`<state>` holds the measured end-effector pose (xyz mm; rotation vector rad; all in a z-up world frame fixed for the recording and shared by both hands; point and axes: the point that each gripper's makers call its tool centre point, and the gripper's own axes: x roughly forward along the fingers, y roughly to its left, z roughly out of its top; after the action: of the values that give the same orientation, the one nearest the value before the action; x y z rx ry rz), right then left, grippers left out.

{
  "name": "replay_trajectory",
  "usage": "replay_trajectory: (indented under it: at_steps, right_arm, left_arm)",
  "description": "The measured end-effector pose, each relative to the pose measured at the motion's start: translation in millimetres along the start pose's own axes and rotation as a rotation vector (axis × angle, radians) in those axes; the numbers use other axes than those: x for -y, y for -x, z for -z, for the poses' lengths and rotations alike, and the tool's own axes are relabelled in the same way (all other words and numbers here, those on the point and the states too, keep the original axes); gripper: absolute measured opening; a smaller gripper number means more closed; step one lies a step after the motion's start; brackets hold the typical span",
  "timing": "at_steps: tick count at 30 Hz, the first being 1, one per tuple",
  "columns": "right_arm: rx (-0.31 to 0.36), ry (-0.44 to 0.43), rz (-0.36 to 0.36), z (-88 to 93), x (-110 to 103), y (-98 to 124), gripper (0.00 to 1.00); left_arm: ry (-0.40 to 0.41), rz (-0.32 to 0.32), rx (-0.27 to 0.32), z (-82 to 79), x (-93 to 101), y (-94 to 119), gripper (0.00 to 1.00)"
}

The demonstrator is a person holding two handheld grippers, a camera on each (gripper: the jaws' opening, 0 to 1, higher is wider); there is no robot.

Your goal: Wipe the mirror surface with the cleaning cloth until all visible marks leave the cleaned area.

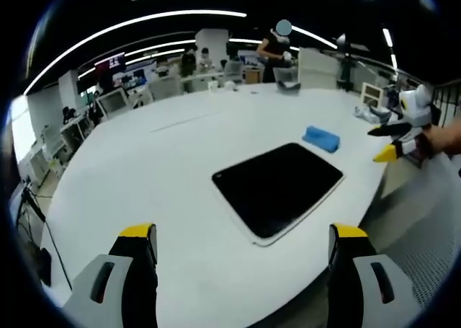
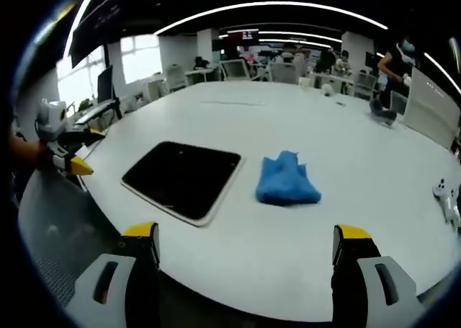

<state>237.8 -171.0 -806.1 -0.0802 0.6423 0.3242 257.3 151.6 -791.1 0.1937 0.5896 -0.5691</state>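
Observation:
A dark rectangular mirror [image 1: 279, 186] with a pale frame lies flat on the white table [image 1: 166, 162], ahead of my left gripper [image 1: 245, 245], whose jaws stand wide apart with nothing between them. Beyond the mirror's far right corner lies the blue cleaning cloth [image 1: 321, 138]. In the right gripper view the mirror [image 2: 182, 176] sits to the left and the crumpled blue cloth [image 2: 287, 182] lies beside it, ahead of my open right gripper [image 2: 245, 245]. The other gripper [image 2: 75, 151] comes in at the left edge, as does the right one [image 1: 389, 142] in the left gripper view.
The table's rounded edge [image 2: 216, 274] runs just in front of the right gripper. A white object [image 2: 450, 198] lies at the table's right side. A person [image 1: 276, 50] stands behind the far end, among desks, chairs and monitors [image 1: 112, 101].

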Motion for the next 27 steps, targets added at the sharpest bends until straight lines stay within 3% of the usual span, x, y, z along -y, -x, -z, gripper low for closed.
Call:
replay_trajectory:
  at_steps: [4, 6, 8, 13, 16, 18, 24, 27]
  right_arm:
    - [0.016, -0.014, 0.001, -5.5, 2, 1, 1.0]
    - [0.047, 0.006, -0.006, -13.9, -1, 3, 1.0]
    - [0.016, 0.028, -0.001, -13.9, 1, 3, 1.0]
    - [-0.014, -0.018, -0.027, -30.2, 11, 5, 1.0]
    - [-0.083, -0.073, 0.005, -34.7, 26, 6, 1.0]
    - [-0.075, -0.119, 0.01, -49.0, 36, 6, 1.0]
    - [-0.246, -0.102, -0.056, -73.0, 43, 2, 0.98]
    - [-0.242, -0.1, -0.063, -98.4, 46, 0, 0.98]
  left_arm:
    - [-0.013, -0.013, -0.052, 8.9, -2.8, -3, 1.0]
    - [-0.005, -0.007, -0.045, 7.2, -1.8, -2, 1.0]
    - [0.002, -0.009, -0.047, 8.0, -2.9, -2, 1.0]
    - [0.002, -0.005, -0.058, 9.4, -1.9, -3, 1.0]
    - [0.004, -0.001, -0.048, 7.8, -1.3, -2, 1.0]
    - [0.008, -0.008, -0.042, 7.0, -2.8, -2, 1.0]
    - [0.02, -0.016, -0.03, 5.0, -4.7, -1, 1.0]
    - [0.004, -0.007, -0.036, 5.7, -2.2, -2, 1.0]
